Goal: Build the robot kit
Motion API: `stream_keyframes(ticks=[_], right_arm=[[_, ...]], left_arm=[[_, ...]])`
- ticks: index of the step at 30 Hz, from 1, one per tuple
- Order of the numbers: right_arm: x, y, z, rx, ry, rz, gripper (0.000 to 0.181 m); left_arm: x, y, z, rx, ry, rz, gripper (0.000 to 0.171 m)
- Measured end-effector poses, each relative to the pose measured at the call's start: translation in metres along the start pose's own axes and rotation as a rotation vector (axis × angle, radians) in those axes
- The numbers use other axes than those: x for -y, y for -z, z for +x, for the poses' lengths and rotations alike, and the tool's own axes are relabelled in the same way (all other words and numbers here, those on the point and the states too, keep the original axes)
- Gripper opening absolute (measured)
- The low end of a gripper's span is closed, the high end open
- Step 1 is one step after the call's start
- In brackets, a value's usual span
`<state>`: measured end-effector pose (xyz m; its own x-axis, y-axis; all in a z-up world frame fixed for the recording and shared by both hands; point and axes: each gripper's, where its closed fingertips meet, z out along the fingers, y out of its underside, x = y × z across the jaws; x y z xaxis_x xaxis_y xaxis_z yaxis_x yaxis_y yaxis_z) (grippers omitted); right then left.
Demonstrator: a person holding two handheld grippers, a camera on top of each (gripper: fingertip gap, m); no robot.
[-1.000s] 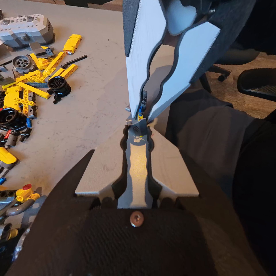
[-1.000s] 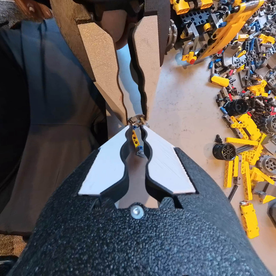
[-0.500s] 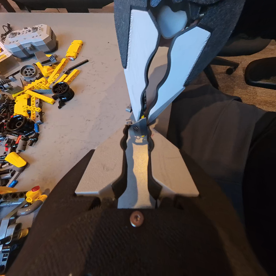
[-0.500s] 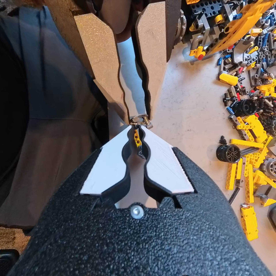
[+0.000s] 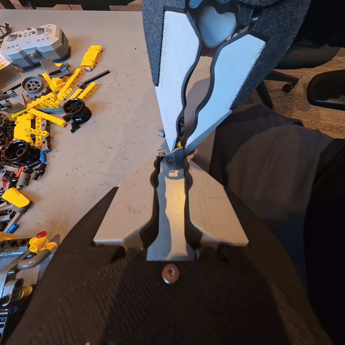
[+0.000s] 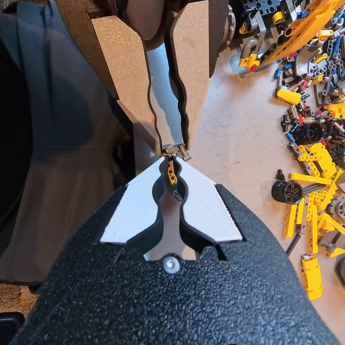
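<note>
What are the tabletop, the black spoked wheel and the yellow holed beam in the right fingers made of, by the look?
Pale speckled tabletop: looks like laminate or stone-effect composite; matte, faint marbled flecks, can't tell which. Black spoked wheel: moulded plastic, glossy highlights on the rim. Yellow holed beam: moulded plastic, uniform colour, smooth semi-gloss, crisp round holes.

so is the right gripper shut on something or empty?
Shut on a part. The right gripper has its fingertips closed on a thin yellow beam, tip to tip with the left gripper, above the table.

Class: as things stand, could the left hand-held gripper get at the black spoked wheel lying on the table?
Probably not yet: the left hand-held gripper is shut on a small grey piece. The bare table toward the black spoked wheel looks unobstructed.
</note>
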<state>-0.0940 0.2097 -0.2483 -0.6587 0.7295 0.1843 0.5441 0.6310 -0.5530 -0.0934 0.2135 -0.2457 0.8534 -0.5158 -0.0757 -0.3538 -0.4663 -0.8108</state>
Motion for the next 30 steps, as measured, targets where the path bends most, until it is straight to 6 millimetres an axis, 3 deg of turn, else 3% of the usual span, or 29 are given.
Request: stream_keyframes(ticks=[30], right_arm=[[0.0014, -0.002, -0.0016, -0.022, 0.035, -0.04, 0.004]], left_arm=[[-0.0023, 0.0009, -0.0003, -0.013, -0.054, -0.038, 0.023]])
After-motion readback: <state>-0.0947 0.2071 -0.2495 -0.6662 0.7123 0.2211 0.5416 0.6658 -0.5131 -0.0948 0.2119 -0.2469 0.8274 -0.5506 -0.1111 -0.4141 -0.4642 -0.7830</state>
